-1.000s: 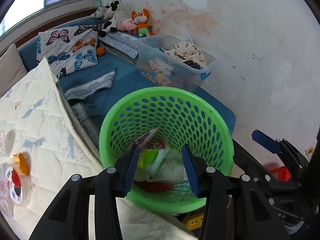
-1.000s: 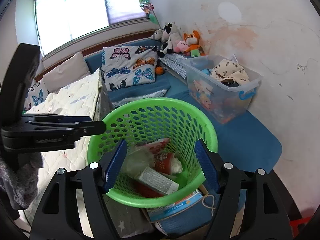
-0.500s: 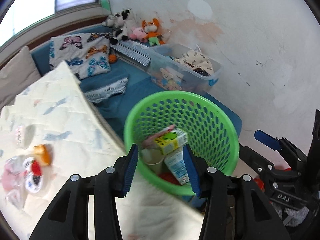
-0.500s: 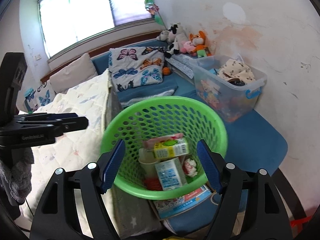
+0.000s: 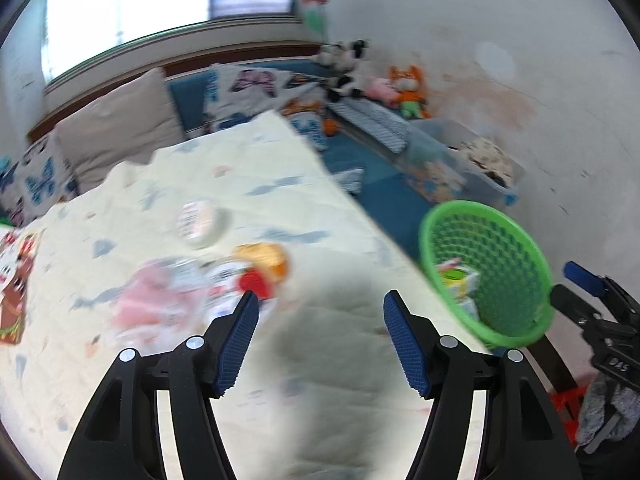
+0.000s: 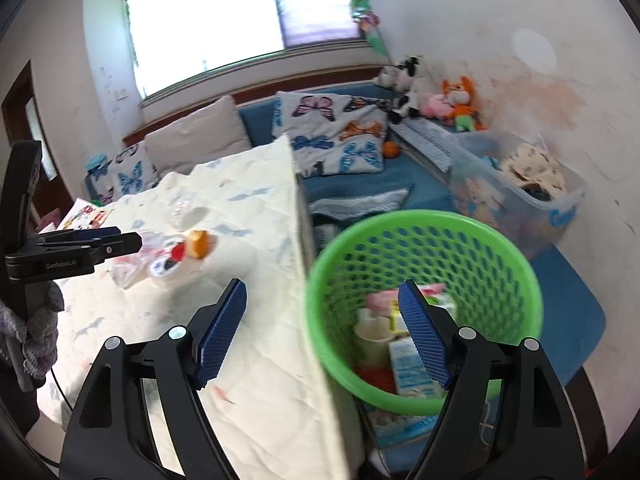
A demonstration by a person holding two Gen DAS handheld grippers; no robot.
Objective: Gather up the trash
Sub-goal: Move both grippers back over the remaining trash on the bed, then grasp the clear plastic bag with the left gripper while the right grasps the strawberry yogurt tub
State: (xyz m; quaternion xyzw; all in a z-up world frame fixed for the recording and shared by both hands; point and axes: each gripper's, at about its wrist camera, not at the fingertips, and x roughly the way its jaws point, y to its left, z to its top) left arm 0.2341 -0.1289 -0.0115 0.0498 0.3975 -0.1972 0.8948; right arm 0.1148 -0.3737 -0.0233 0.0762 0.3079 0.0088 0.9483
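Left gripper point(image 5: 320, 304) has swung from the bin point(image 5: 486, 268) to the quilt's point(image 5: 340, 360) wrappers point(image 5: 188, 292) (both grippers point(image 6: 322, 294) gape, empty): next pickup.

Both tools: matte black plastic frames w/ triangular cut-outs. Left gripper point(image 5: 320, 306) and right gripper point(image 6: 322, 292) each carry two blue ribbed pads point(image 5: 236, 344) on angled fingers, w/ silver round screws point(image 5: 194, 343) at the pivots behind the pads. White lettering on the left gripper's side, unreadable. Grey knit glove point(image 6: 34, 320) covers the hand behind it.
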